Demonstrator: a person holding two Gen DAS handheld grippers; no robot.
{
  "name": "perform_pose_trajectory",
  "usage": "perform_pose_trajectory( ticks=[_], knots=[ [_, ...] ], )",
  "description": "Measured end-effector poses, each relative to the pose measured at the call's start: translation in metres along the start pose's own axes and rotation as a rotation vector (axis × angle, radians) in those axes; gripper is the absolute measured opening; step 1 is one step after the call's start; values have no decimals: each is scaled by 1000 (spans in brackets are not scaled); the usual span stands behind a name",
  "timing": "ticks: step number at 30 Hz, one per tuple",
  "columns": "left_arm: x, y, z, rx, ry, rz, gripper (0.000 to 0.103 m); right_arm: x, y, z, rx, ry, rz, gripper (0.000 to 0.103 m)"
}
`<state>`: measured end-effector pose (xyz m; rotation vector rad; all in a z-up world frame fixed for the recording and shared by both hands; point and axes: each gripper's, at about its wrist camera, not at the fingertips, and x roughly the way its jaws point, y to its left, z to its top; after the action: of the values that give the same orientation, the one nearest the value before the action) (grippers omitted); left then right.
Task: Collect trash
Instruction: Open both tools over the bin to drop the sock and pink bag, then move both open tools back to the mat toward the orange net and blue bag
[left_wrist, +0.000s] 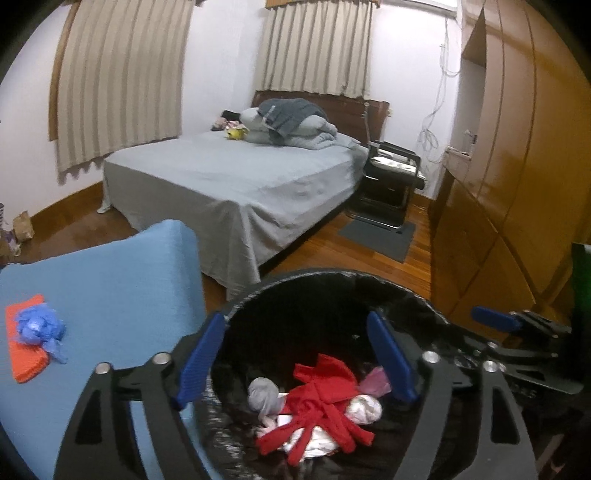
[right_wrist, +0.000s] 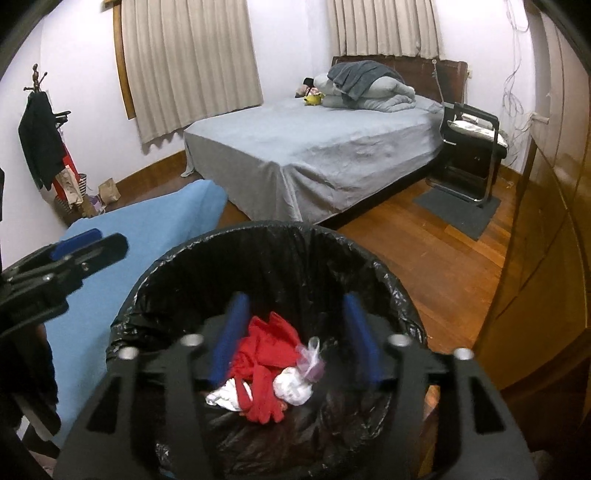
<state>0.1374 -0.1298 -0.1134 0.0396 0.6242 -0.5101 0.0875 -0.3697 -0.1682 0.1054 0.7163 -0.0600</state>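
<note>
Trash bin (right_wrist: 266, 266) sits near, both grippers over it, jaws wide and empty, red cloth (right_wrist: 266, 365) inside. Blue plastic wad (left_wrist: 37, 326) waits left on the orange sponge (left_wrist: 26, 360); the left gripper (left_wrist: 295, 354) should close on the wad alone, while the right gripper (right_wrist: 295, 339) keeps clear.

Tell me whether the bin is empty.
Not empty: the bin holds a red cloth and white wads on its black liner.
</note>
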Motion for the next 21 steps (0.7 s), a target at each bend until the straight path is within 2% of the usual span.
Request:
perform_pose_trajectory(
  ticks=[1, 3, 6, 10, 21],
  knots=[
    [-2, 3, 0, -3, -2, 6, 84, -1, 0, 0, -4, -7, -3, 84],
    [-7, 10, 0, -9, -6, 20, 86, -4, 3, 1, -14, -16, -7, 91],
    [-17, 19, 0, -15, -17, 49, 93, -7, 6, 5, -17, -23, 9, 95],
    [-30, 35, 1, -33, -29, 93, 97, -12, 13, 10, -5, -30, 31, 96],
    [-64, 82, -17, -89, -33, 208, 97, -10, 56, 24, -34, -25, 81, 98]
  ],
)
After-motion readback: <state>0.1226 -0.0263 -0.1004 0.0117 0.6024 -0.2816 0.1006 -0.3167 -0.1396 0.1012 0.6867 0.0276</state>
